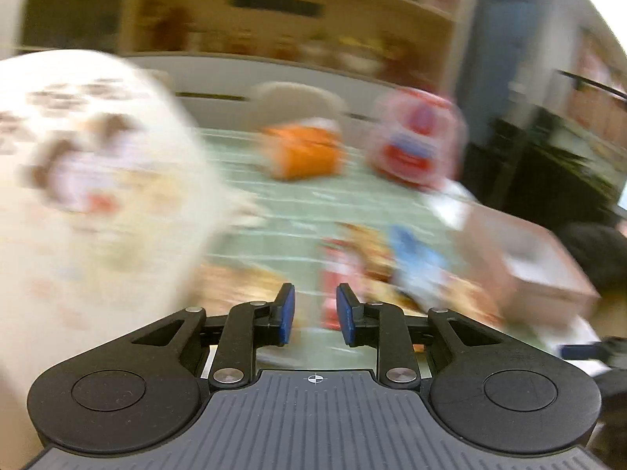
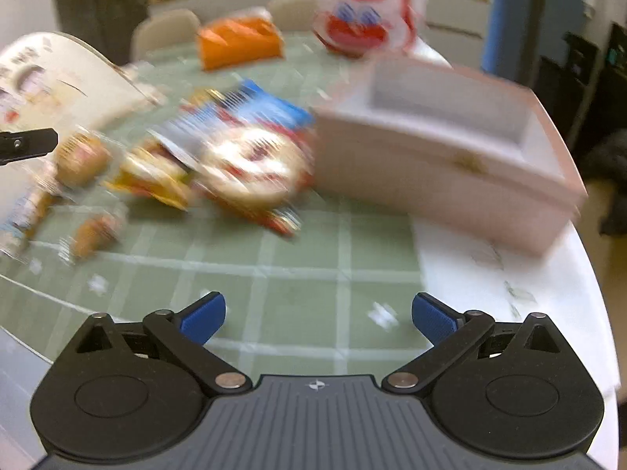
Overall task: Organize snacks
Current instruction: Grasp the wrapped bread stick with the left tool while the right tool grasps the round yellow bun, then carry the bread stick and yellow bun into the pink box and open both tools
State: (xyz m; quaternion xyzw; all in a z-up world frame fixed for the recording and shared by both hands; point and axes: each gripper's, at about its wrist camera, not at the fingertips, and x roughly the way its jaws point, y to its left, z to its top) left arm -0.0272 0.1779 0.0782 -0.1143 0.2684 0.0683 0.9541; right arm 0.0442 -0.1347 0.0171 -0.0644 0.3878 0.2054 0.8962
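Both views are blurred by motion. My left gripper hangs above the green checked cloth with its blue pads nearly together and nothing between them. A heap of snack packets lies just beyond it, and a large white bag fills the left. My right gripper is open wide over bare cloth, holding nothing. Ahead of it lie the mixed snack packets and, to the right, an open pale pink box. An orange packet and a red-and-white bag sit farther back.
Small wrapped buns lie at the left near the large white bag. A black gripper part pokes in from the left edge. The white tabletop shows beyond the cloth on the right. Chairs stand behind the table.
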